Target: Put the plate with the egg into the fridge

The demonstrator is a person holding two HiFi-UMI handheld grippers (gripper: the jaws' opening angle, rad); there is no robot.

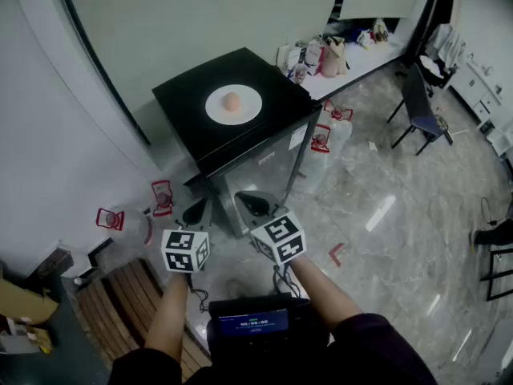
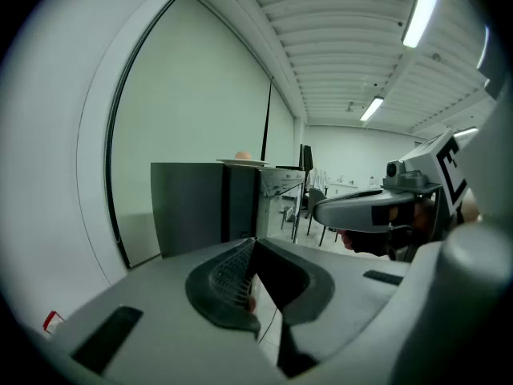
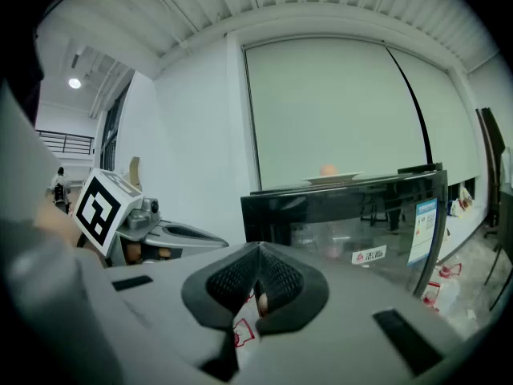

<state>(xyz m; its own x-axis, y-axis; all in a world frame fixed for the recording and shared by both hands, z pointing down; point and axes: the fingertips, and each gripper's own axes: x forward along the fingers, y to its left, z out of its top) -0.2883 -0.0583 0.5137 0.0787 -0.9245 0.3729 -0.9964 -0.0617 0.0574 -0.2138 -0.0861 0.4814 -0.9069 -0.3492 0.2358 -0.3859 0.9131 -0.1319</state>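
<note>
A white plate [image 1: 233,104] with a brown egg [image 1: 232,101] on it lies on top of a small black fridge [image 1: 264,160] whose glass door is closed. Both grippers hang in front of the fridge, below its top and apart from it. My left gripper [image 1: 195,212] is shut with nothing in it, and my right gripper [image 1: 252,204] beside it is also shut and empty. The left gripper view shows the fridge [image 2: 204,207] ahead, with the plate [image 2: 244,163] and egg [image 2: 243,156] on top. In the right gripper view the plate [image 3: 330,179] and egg [image 3: 328,169] sit above the glass door [image 3: 377,231].
Large water bottles with red handles [image 1: 111,219] stand on the floor left of the fridge, and others [image 1: 330,127] to its right. A cluttered white counter [image 1: 345,54] and dark chairs [image 1: 421,111] are at the back right. A wooden slatted bench [image 1: 120,303] lies at my lower left.
</note>
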